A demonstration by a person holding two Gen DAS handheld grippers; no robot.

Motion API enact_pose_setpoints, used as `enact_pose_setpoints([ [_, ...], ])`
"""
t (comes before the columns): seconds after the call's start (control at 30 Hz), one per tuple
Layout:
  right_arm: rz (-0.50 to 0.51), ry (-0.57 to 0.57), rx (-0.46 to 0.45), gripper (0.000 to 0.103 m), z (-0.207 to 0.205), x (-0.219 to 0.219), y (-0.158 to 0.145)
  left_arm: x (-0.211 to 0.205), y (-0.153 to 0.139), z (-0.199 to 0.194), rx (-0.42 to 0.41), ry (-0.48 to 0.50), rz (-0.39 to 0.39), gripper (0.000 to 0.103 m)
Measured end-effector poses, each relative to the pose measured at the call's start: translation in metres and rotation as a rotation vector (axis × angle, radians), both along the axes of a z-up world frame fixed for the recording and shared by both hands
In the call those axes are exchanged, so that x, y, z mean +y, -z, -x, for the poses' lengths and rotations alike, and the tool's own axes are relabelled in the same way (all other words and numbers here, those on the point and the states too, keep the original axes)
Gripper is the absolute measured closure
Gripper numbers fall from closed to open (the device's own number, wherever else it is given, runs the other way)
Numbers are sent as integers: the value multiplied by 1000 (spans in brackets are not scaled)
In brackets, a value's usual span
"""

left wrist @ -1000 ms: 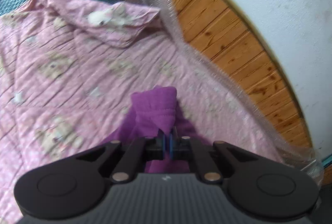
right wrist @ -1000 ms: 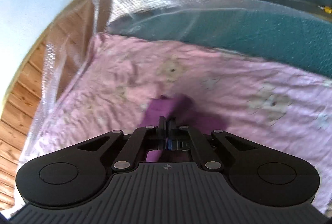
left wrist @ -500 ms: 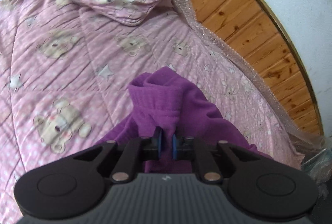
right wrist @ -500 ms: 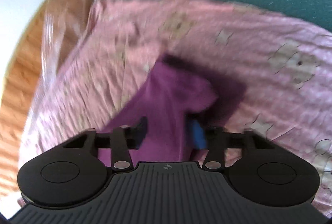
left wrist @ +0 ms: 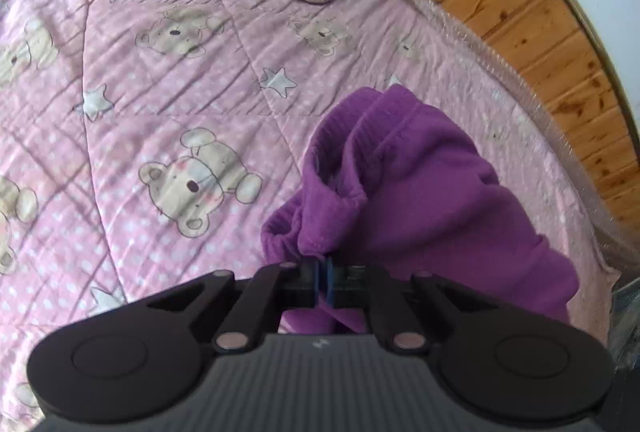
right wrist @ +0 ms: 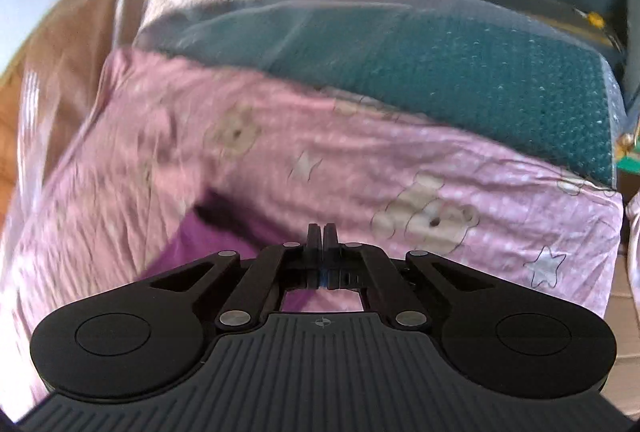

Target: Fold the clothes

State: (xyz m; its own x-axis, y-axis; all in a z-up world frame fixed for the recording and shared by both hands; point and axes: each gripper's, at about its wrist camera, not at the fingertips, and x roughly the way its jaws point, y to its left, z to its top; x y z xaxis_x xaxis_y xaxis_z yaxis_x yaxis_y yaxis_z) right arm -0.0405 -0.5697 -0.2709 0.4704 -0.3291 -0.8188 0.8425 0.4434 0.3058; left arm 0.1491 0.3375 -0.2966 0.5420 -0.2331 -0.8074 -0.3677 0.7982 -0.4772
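The purple fleece garment (left wrist: 420,192) lies bunched on the pink teddy-bear quilt (left wrist: 160,80), near the edge that runs along the wooden wall panelling (left wrist: 540,44). The left hand-held gripper (left wrist: 323,274) has its blue pads pinched on a fold of the garment's ribbed hem; the cloth rises just ahead of it and spreads to its right, its long axis running from the fingertips toward the panelling. The right hand-held gripper (right wrist: 323,232) is pressed together with nothing between its tips; in its view the garment (right wrist: 200,244) lies low and left. The left is the nearer, I judge.
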Motion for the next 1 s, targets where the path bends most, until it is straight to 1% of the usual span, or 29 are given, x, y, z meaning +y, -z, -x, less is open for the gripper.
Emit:
enact_pose_setpoints([
  [0.03,-28,-32,-42,100,-2,8,-4,-1,-2,1,-20,-10,12,98],
  [0.07,-58,-63,-85,93,-3,17,-7,-2,-4,1,-36,-13,16,96],
  [0.1,-104,-95,-135,90,-5,28,-10,-3,-7,1,-51,-16,20,96],
  [0.13,-165,-150,-194,77,-8,46,-12,-5,-9,1,-67,-18,25,96],
  [0.17,-217,-205,-230,57,-12,62,-13,-6,-12,0,-83,-21,29,96],
  [0.2,-278,-262,-263,53,-16,82,-11,-8,-14,0,-95,-21,31,96],
  [0.3,-485,-364,-329,54,-35,137,14,-13,-20,-5,-118,-11,33,96],
  [0.33,-515,-363,-334,54,-40,149,22,-15,-21,-7,-126,-8,33,96],
  [0.37,-523,-351,-329,54,-43,157,30,-16,-23,-8,-134,-5,33,96],
  [0.43,-500,-290,-304,55,-46,161,44,-18,-26,-11,-148,3,35,96],
  [0.47,-491,-258,-295,61,-47,163,51,-19,-28,-12,-152,9,32,96],
  [0.5,-494,-213,-324,61,-41,162,51,-21,-30,-14,-156,14,30,96],
  [0.53,-450,-178,-336,60,-35,160,45,-22,-32,-16,-159,18,30,96],
  [0.57,-406,-144,-349,56,-28,159,39,-24,-33,-17,-164,24,29,96],
  [0.6,-380,-119,-369,54,-22,157,35,-26,-34,-19,-166,31,28,96],
  [0.63,-379,-87,-385,53,-17,154,35,-27,-34,-20,-168,39,27,96],
  [0.73,-402,-85,-380,53,-27,144,49,-31,-35,-23,-170,58,22,96],
  [0.83,-442,-117,-419,53,-42,140,58,-35,-35,-27,-166,74,3,96],
  [0.9,-396,-143,-390,96,-51,139,50,-36,-39,-29,-168,76,-14,98],
  [0.93,-373,-157,-375,103,-56,139,46,-36,-45,-28,-179,73,-20,99],
  [0.97,-350,-168,-363,103,-61,138,41,-34,-53,-27,-192,68,-23,100],
  [1.0,-319,-164,-370,103,-60,133,29,-31,-62,-24,-205,61,-18,100],
])
